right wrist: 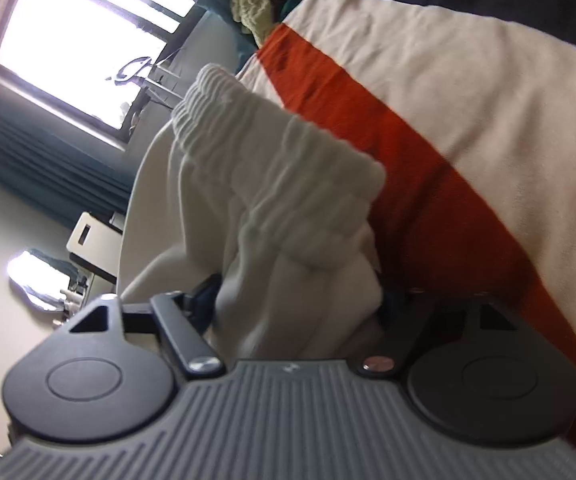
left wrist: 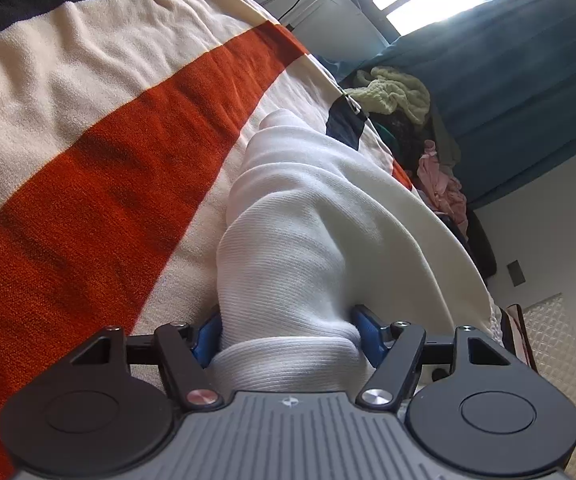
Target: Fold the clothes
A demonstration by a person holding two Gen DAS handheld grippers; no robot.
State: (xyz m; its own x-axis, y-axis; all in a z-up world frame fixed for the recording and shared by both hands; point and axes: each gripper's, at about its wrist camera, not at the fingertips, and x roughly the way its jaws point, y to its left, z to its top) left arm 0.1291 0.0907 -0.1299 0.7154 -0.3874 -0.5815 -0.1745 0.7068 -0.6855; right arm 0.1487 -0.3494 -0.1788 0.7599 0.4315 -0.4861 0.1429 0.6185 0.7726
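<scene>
A white ribbed garment [left wrist: 288, 216] is bunched between the blue-padded fingers of my left gripper [left wrist: 288, 330], which is shut on it. The cloth runs away from the gripper over a striped blanket. In the right wrist view the same white garment [right wrist: 271, 184] shows its gathered elastic waistband [right wrist: 223, 92] at the far end, and my right gripper [right wrist: 300, 300] is shut on a thick fold of it. The cloth hides most of the fingers in both views. The right wrist view is blurred.
The striped blanket [left wrist: 99, 128] has cream, orange and dark navy bands and covers the surface under the garment. A heap of other clothes [left wrist: 400, 96], pale green and pink among them, lies at the blanket's far edge. Teal curtains [left wrist: 520, 80] hang by a bright window [right wrist: 79, 32].
</scene>
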